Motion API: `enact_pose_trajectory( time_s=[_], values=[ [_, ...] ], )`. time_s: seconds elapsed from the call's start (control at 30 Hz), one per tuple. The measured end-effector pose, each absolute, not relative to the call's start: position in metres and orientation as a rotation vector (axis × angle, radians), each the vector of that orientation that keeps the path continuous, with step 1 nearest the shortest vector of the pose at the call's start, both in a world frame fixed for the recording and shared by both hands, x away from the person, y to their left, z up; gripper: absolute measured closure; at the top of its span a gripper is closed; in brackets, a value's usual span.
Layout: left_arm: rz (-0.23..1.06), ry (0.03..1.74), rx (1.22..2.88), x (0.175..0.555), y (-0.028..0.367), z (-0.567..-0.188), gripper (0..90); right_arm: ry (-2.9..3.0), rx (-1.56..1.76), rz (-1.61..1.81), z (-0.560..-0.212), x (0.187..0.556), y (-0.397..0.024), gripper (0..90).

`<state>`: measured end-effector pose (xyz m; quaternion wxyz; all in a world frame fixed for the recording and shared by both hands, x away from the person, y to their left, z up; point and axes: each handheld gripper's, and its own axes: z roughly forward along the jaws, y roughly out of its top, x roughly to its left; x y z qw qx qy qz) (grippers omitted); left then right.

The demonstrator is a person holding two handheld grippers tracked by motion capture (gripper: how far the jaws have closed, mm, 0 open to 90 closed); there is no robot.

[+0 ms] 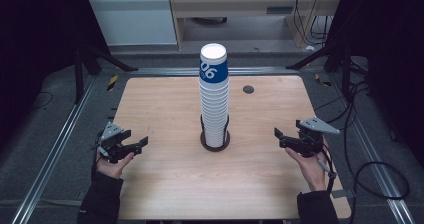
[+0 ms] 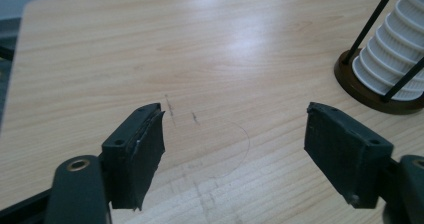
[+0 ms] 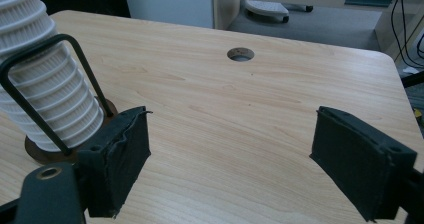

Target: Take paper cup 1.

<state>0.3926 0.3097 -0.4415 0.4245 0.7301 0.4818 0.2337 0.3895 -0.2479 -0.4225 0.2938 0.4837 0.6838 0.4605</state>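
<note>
A tall stack of white paper cups (image 1: 214, 99), the top one banded blue with white print, stands upside down in a dark round holder with black wire uprights (image 1: 215, 140) at the table's middle. In the left gripper view the stack (image 2: 395, 54) is at the far right; in the right gripper view the stack (image 3: 42, 79) is at the left. My left gripper (image 1: 141, 144) hovers low over the table's left side, open and with nothing between its jaws (image 2: 235, 149). My right gripper (image 1: 276, 135) is held at the right side, open as well, nothing between its jaws (image 3: 230, 159). Both point inward at the stack.
The wooden table (image 1: 165, 179) has a round cable hole (image 1: 248, 89) behind and right of the stack. Metal rails run along both sides of the table, cables lie on the floor at right, and cabinets stand beyond the far edge.
</note>
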Motion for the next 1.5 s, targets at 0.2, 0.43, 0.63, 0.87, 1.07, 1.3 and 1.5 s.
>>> enact_pose_trajectory(
  time_s=[0.2,0.43,0.63,0.87,1.07,1.3,1.5],
  values=[
    [0.531,1.209,1.854,0.395,0.307,-0.445,18.1,1.809,1.256,1.261,-0.416,0.384,-0.247,15.2],
    [0.526,1.19,1.837,0.393,0.306,-0.443,18.9,1.824,1.178,1.342,-0.397,0.38,-0.234,14.6],
    [0.521,1.188,1.846,0.394,0.304,-0.443,18.9,1.853,1.13,1.337,-0.386,0.385,-0.224,14.2],
    [0.528,1.178,1.857,0.393,0.303,-0.443,18.9,1.837,1.05,1.411,-0.361,0.389,-0.209,13.7],
    [0.526,1.175,1.859,0.393,0.301,-0.444,18.9,1.829,0.972,1.489,-0.337,0.392,-0.192,12.9],
    [0.531,1.154,1.872,0.393,0.299,-0.444,18.4,1.815,0.915,1.565,-0.314,0.392,-0.179,12.6],
    [0.522,1.146,1.881,0.394,0.297,-0.445,18.4,1.822,0.862,1.608,-0.296,0.392,-0.162,12.0]
  ],
)
